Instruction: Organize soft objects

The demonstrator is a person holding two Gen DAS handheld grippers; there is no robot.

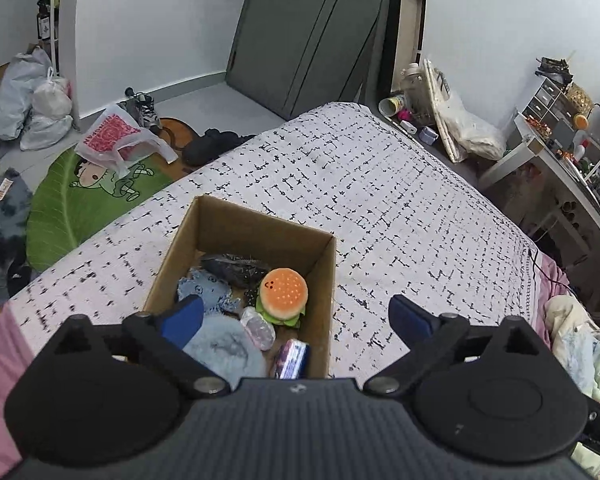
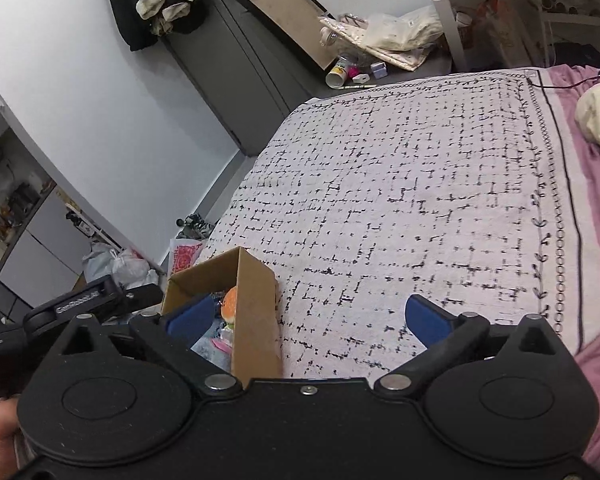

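1. Cardboard box (image 1: 260, 236) sits on the bed's patterned blanket (image 1: 380, 184), at about 7 o'clock in the left wrist view; open top makes it the collection bin.
2. Inside: burger plush (image 1: 283, 294) by the right wall, blue fluffy item (image 1: 224, 350) at 7 o'clock of it.
3. Left gripper (image 1: 298, 314) released, wide over the box, nothing held.
4. Right gripper (image 2: 312, 320) released, empty, straddling the box's right wall.

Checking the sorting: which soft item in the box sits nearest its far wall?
The dark grey cloth, bunched against the cardboard box's far wall; burger plush sits nearer.
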